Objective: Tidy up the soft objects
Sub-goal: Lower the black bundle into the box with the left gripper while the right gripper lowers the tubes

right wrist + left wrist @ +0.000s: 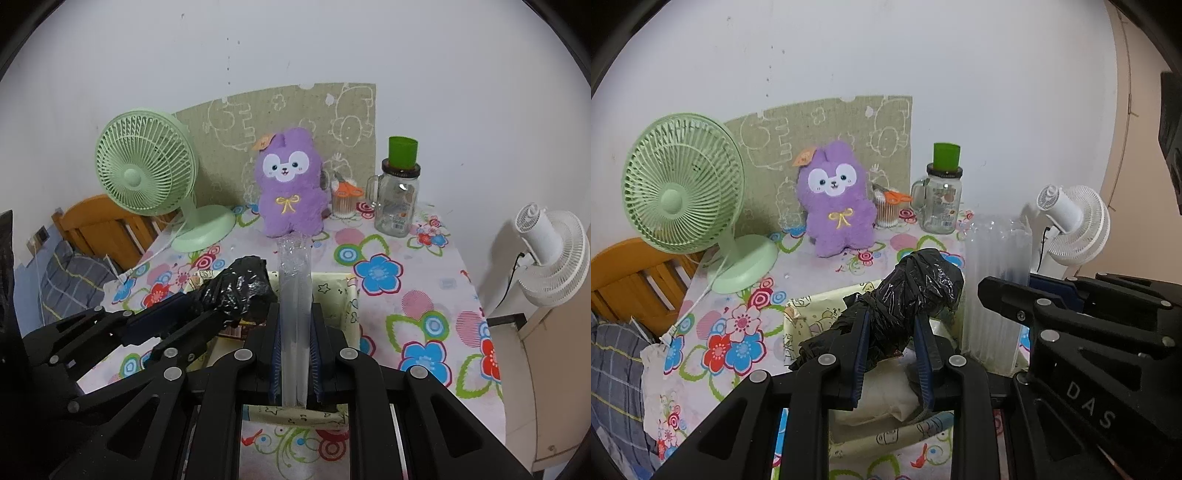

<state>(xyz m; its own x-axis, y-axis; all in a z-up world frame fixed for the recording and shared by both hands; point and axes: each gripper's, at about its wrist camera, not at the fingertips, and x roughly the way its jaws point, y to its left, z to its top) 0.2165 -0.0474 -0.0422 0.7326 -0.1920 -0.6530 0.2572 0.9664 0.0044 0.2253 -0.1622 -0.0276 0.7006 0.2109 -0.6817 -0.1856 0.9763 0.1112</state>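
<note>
My left gripper [892, 326] is shut on a crumpled black plastic bag [908, 291] and holds it above a cream fabric box [812, 306]. The bag also shows in the right wrist view [240, 286]. My right gripper [294, 328] is shut on a clear air-column packing sheet [294, 295], held upright over the same box [351, 295]. The sheet stands to the right of the bag in the left wrist view [997, 288]. A purple plush toy [290, 182] sits upright at the back of the table.
A green desk fan [147, 173] stands back left. A glass jar with a green cup [397, 199] and a cotton swab tub with orange scissors [345, 201] stand back right. A white fan [550, 254] is off the table's right edge. A wooden chair [99, 225] is on the left.
</note>
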